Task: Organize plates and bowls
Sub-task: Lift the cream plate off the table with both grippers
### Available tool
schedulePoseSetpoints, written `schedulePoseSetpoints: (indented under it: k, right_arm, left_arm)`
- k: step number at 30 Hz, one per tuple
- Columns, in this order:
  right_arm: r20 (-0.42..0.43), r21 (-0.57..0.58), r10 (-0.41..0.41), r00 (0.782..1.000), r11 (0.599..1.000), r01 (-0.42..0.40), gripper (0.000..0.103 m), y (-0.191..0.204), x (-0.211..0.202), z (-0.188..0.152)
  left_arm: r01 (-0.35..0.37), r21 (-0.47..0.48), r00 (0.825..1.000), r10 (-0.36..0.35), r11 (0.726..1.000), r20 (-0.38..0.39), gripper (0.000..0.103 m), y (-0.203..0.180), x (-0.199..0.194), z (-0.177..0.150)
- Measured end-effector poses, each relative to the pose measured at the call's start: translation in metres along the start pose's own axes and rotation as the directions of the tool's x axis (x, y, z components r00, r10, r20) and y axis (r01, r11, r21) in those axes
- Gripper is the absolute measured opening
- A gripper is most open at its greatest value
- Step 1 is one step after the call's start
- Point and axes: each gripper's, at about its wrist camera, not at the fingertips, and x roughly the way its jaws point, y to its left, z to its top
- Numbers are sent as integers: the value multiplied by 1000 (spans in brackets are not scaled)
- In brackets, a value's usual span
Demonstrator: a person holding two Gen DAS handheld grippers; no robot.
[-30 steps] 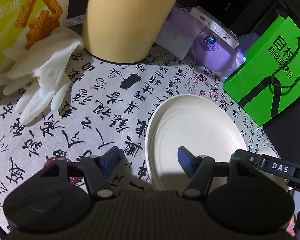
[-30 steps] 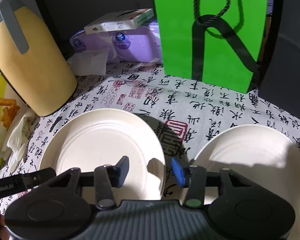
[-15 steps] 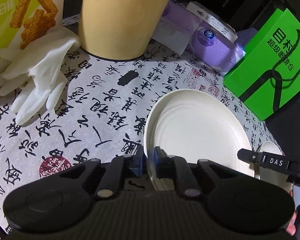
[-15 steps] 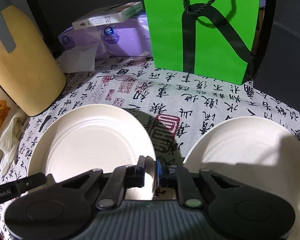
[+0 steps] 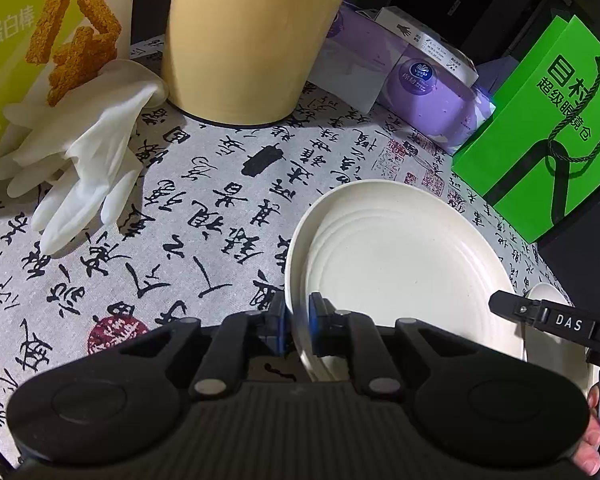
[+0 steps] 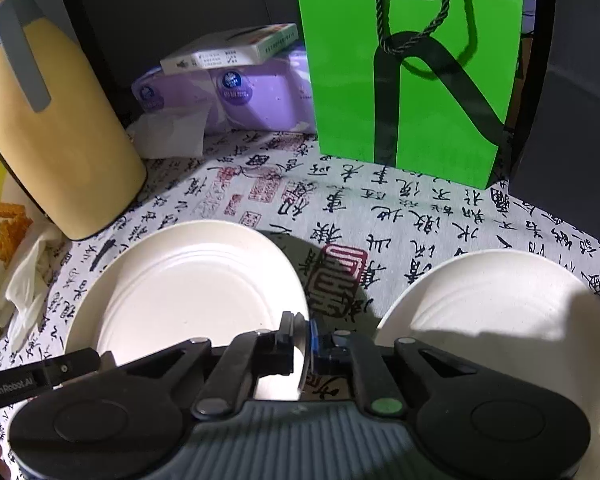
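Plate rim was the pivot: the round cream ridged plate (image 5: 400,264) on the calligraphy-print bench (image 5: 180,220) was pinched at opposite edges by left hand-held gripper (image 5: 298,322) and right hand-held gripper (image 6: 302,340); second cream plate (image 6: 500,312) lay rightward.

The left tongs (image 5: 298,326) are matte black plastic: a ribbed grey-black housing nearest the camera, two rounded side lobes, and angled link arms with silver rivets ending in blue pads (image 5: 315,320). The right tongs (image 6: 304,344) match, but one rivet is green. White lettering marks a black bar on each.
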Motion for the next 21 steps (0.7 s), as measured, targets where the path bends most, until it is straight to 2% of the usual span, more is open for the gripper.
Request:
schedulePoseSetpoints:
  k: [9, 21]
  right_arm:
    - [30, -6, 29, 999, 1000, -29, 6, 2, -5, -2]
    - [75, 17, 45, 996, 999, -46, 6, -2, -27, -7]
  left_arm:
    - [-25, 25, 998, 24, 999, 53, 12, -4, -12, 1]
    - [-14, 70, 995, 7, 997, 101, 12, -13, -30, 0]
